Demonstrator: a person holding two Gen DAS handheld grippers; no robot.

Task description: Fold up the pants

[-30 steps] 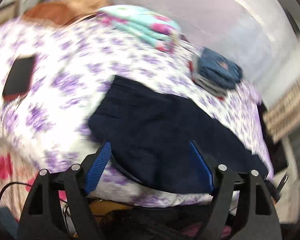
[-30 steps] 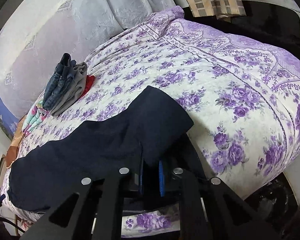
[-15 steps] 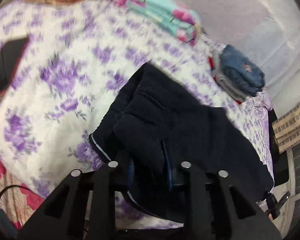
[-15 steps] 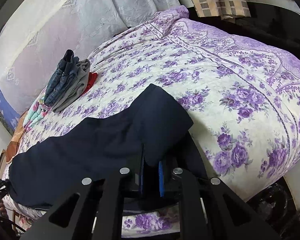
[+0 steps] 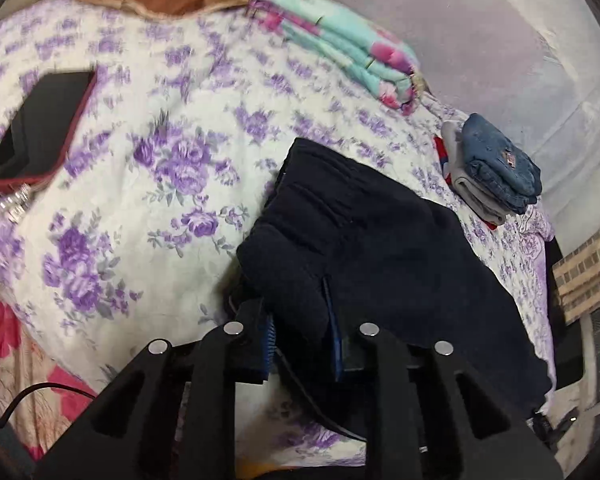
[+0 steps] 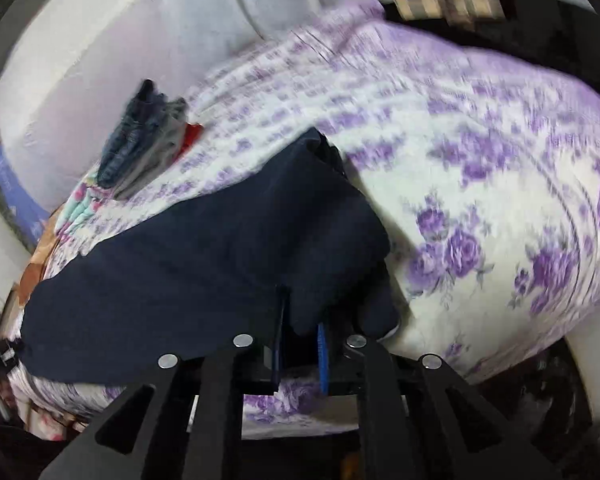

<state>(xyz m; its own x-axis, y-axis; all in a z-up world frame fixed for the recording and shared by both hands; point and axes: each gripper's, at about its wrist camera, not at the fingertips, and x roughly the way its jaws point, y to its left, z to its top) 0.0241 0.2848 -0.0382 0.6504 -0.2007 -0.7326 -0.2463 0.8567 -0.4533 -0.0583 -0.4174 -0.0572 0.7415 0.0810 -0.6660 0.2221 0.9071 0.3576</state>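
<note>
Both the left gripper (image 5: 300, 322) and right gripper (image 6: 300, 334) pinch the near edge of dark pants (image 5: 380, 248), apparently to fold them away across the floral bedspread (image 5: 140, 200).

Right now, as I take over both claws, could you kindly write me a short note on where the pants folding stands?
Left claw: shut on a bunched end of the dark pants.
Right claw: shut on the other end of the pants.
The pants lie spread along the near side of the flowered bed, lifted at both gripped ends.
Done: both ends gripped. No finished fold shows.
Left: probably bring the ends together, lay flat, fold again.
Nearby: phone, stack of folded jeans, folded blanket.
</note>
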